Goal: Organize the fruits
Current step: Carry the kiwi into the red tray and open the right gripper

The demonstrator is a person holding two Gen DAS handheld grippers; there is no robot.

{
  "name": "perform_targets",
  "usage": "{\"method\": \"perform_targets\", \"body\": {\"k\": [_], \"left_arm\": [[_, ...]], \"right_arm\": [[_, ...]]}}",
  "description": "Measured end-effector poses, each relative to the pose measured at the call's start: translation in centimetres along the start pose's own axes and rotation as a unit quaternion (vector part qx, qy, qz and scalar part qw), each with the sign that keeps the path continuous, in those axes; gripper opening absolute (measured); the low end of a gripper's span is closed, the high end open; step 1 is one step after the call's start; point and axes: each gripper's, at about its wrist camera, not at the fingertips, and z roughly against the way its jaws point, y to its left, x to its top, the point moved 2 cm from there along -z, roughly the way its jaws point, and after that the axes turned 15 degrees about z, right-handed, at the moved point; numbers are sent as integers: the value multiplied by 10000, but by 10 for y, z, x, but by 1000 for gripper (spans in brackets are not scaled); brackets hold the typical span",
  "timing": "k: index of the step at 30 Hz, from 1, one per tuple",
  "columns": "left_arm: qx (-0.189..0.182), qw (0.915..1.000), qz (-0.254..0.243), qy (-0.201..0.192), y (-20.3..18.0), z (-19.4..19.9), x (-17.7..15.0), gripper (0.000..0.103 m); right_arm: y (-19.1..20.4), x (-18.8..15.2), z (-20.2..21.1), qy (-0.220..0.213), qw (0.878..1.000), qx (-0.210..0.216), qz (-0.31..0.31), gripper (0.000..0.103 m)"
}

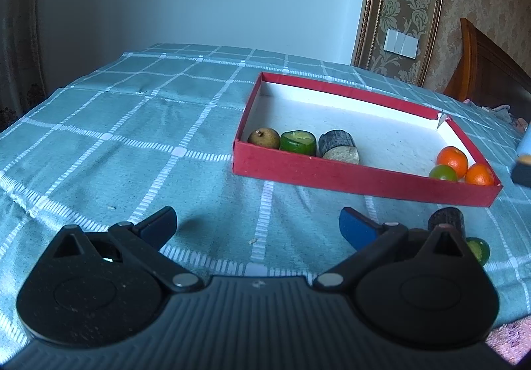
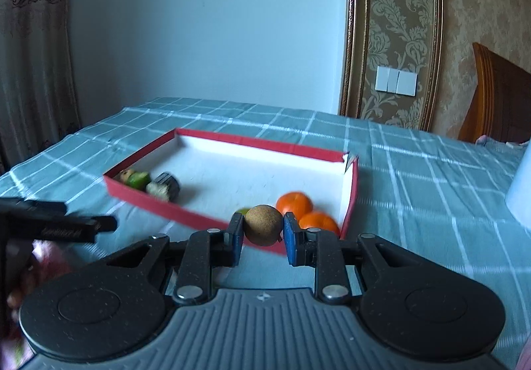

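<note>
To do this step well, carry the brown ball fruit [image 2: 263,224] gently over the red wall of the box [image 2: 159,204] before letting go, since the right tongs [image 2: 262,232] squeeze it tight while the left tongs [image 1: 257,225] stand wide open, holding nothing.

No legible text, label, brand or number on anything in view

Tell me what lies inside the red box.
Inside the red box: a brown fruit, a cut green piece, a dark cylinder, two oranges and a lime, partly covered by the front wall.
</note>
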Motion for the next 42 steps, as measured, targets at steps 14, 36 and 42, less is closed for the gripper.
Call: {"method": "perform_targets", "body": {"k": [14, 36, 42], "left_arm": [[-77, 10000, -1, 25, 0, -1, 0, 103], [-61, 10000, 33, 53, 0, -2, 0, 103], [-36, 10000, 59, 48, 2, -2, 1, 103]], "right_arm": [[-9, 12, -61, 164, 9997, 135, -123, 24], [-3, 9, -84, 308, 9993, 188, -46, 36], [-24, -8, -34, 16, 9981, 71, -605, 60]]}}
